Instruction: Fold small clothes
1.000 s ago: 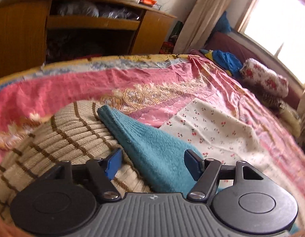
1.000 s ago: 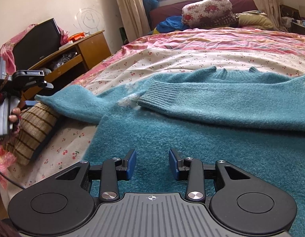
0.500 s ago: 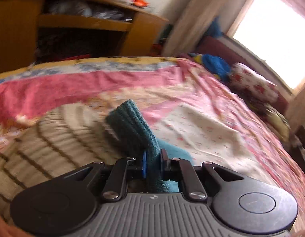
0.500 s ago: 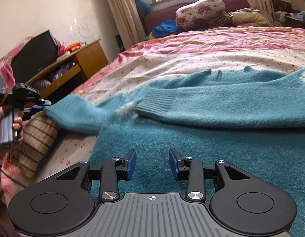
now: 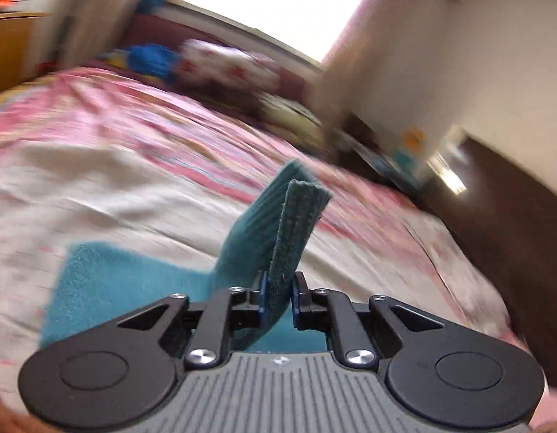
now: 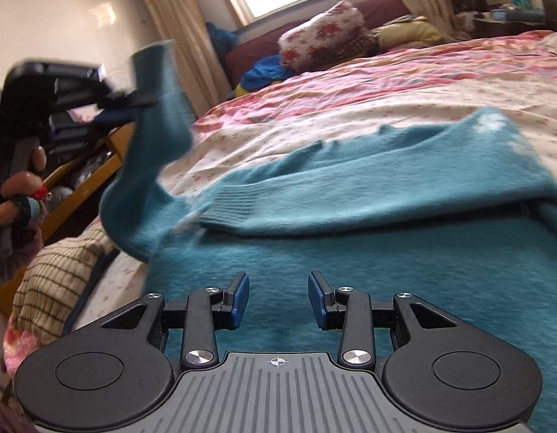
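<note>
Two views | left wrist: left gripper (image 5: 277, 297) fingers clamped on the teal sweater's sleeve cuff (image 5: 296, 223), lifted above the bed (image 5: 98, 180) (background blurred) | right wrist: right gripper (image 6: 277, 297) fingers apart, empty, above the teal sweater (image 6: 386, 252) spread on the bed; striped knit (image 6: 51, 281) at left.

Far bedding (image 5: 220, 68) blurred; sweater (image 6: 458, 252) cut off right.
</note>
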### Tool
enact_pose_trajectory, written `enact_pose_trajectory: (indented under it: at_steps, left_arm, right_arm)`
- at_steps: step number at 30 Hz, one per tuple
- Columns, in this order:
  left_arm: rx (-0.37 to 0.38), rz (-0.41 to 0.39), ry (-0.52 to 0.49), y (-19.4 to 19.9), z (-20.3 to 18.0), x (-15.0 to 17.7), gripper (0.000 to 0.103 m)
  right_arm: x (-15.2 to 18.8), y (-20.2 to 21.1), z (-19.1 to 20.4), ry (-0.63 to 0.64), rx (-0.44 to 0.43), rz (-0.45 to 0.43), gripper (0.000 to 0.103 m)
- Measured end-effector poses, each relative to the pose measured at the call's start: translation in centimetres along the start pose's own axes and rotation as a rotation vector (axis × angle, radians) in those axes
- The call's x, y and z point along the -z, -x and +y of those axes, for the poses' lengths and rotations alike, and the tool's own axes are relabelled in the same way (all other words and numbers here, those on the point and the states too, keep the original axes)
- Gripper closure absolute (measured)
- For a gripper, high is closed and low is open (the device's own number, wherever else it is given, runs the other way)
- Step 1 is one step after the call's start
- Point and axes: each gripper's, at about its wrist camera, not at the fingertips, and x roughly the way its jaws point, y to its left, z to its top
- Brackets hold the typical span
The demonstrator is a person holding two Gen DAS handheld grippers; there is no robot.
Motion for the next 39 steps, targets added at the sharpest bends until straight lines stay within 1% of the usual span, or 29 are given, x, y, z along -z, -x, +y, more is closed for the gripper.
enact_pose_trajectory:
  at_steps: [3,4,6,10,12,14,16,18,20,23,27,29,30,31,32,34,36,38,39]
  left_arm:
    - [0.011,0.060,-0.076,-1.4,-2.0,2.3,0.074]
    - [0.001,0.070,-0.089,-1.5,-2.0,2.9,0.070]
    - [-0.031,0.076,-0.102,-0.9,-1.5,4.0,0.065]
    - [-0.114,0.076,-0.112,1.3,0.4,6.7,0.065]
    - [-0.149,0.080,-0.110,2.2,1.7,7.9,0.065]
    - [-0.180,0.082,-0.113,2.7,2.9,8.9,0.065]
    - [-0.208,0.078,-0.127,3.7,3.8,9.9,0.065]
    - [-0.226,0.069,-0.148,4.3,4.4,10.6,0.065]
    - [-0.238,0.058,-0.160,4.8,4.9,10.9,0.065]
    - [-0.240,0.051,-0.140,4.9,5.5,10.8,0.065]
    - [-0.248,0.045,-0.134,5.1,6.0,10.7,0.064]
    - [-0.256,0.052,-0.134,4.9,6.2,10.7,0.064]
    - [-0.257,0.053,-0.133,4.8,6.2,10.7,0.064]
    - [-0.257,0.051,-0.134,4.8,6.1,10.6,0.064]
    - [-0.257,0.047,-0.136,4.7,6.0,10.4,0.064]
    - [-0.254,0.033,-0.148,4.7,5.7,9.9,0.064]
    - [-0.251,0.016,-0.172,4.6,5.2,9.2,0.064]
    - [-0.249,-0.006,-0.199,4.4,4.7,8.4,0.062]
    - [-0.250,-0.018,-0.210,4.2,4.4,7.9,0.059]
  right_arm:
    - [-0.1,0.8,-1.4,-0.018,0.023,-0.008,0.067]
    - [-0.2,1.0,-1.8,-0.024,0.028,-0.012,0.067]
    - [-0.4,1.2,-2.6,-0.045,0.033,-0.019,0.066]
    - [-1.4,0.9,-3.7,-0.106,0.025,-0.023,0.065]
    - [-1.8,0.5,-4.2,-0.148,0.024,-0.006,0.065]
    - [-1.9,0.3,-4.7,-0.189,0.042,0.008,0.065]
    - [-1.6,0.7,-5.3,-0.213,0.082,-0.008,0.065]
    - [-1.6,1.0,-6.1,-0.224,0.124,-0.026,0.065]
    - [-1.9,0.3,-6.6,-0.233,0.147,-0.014,0.065]
    - [-2.4,-1.7,-7.3,-0.248,0.135,0.013,0.062]
    - [-2.4,-2.5,-7.6,-0.266,0.117,0.003,0.059]
    - [-2.7,-2.4,-7.2,-0.256,0.098,0.021,0.069]
    - [-2.9,-2.2,-7.1,-0.254,0.089,0.036,0.079]
    - [-3.2,-2.0,-7.1,-0.263,0.069,0.045,0.086]
    - [-3.6,-1.7,-7.1,-0.270,0.052,0.044,0.088]
    - [-4.8,-0.9,-7.0,-0.243,0.041,0.019,0.097]
    - [-6.6,0.0,-6.8,-0.206,0.034,-0.016,0.097]
    - [-8.7,0.9,-6.5,-0.145,0.070,-0.065,0.097]
    - [-9.7,1.2,-6.5,-0.125,0.084,-0.086,0.098]
